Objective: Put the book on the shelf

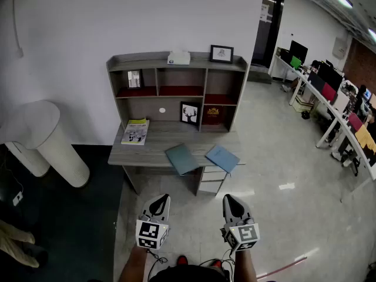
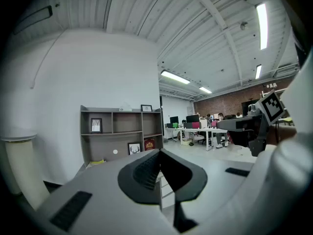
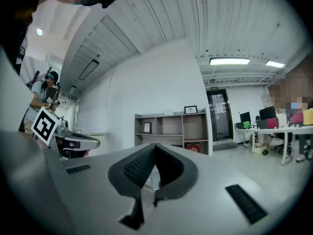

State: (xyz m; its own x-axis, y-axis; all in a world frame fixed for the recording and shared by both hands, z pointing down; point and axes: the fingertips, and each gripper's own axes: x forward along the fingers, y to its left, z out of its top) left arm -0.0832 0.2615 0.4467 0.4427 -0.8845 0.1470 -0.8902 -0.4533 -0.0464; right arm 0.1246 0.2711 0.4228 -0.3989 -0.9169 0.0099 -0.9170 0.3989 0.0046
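A grey desk (image 1: 155, 151) with a hutch shelf (image 1: 176, 91) stands against the white wall, some way ahead of me. Two blue-grey books lie flat on the desktop, one (image 1: 182, 158) near the front middle and one (image 1: 222, 157) at the front right. A yellow-and-white book (image 1: 136, 131) lies at the desk's left. My left gripper (image 1: 159, 200) and right gripper (image 1: 230, 199) are held side by side low in the head view, well short of the desk. Both are shut and empty, their jaw tips meeting in the left gripper view (image 2: 159, 152) and the right gripper view (image 3: 155, 145).
A tissue box (image 1: 178, 57) and a framed picture (image 1: 221, 53) sit on top of the shelf; a deer picture (image 1: 189, 113) and a red box (image 1: 212, 114) stand in its lower bays. A white rounded column (image 1: 50, 140) stands left. Office desks (image 1: 329, 98) line the right.
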